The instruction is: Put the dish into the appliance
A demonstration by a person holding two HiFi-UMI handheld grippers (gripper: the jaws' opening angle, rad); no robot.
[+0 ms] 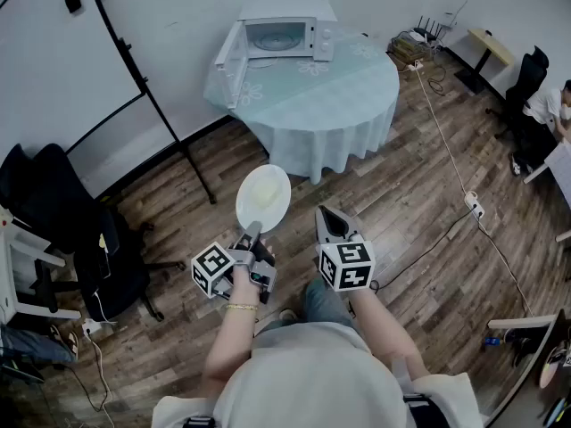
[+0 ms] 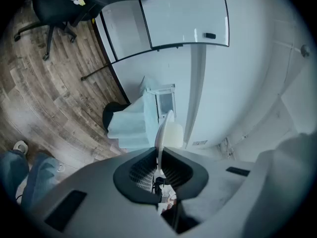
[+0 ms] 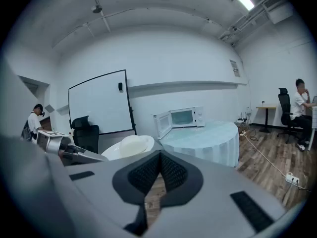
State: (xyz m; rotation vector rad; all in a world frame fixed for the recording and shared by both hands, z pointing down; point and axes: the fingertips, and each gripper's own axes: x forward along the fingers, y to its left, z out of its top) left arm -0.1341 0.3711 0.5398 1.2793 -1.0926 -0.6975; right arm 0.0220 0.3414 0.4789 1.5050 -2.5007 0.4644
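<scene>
A white dish (image 1: 263,197) hangs in the air over the wooden floor, and my left gripper (image 1: 252,230) is shut on its near rim. In the left gripper view the dish (image 2: 166,133) shows edge-on, pinched between the pads of my left gripper (image 2: 158,160). My right gripper (image 1: 328,214) hovers beside it on the right, shut, nothing between its jaws (image 3: 159,157). The dish (image 3: 131,147) lies to its left. A white microwave (image 1: 285,34) stands ahead on a round table (image 1: 357,96), its door (image 1: 230,61) swung open to the left.
A whiteboard on a black stand (image 1: 169,114) is left of the table. Black office chairs (image 1: 62,230) sit at the left. Cables and a power strip (image 1: 473,205) run across the floor on the right. A person (image 1: 544,105) sits at the far right.
</scene>
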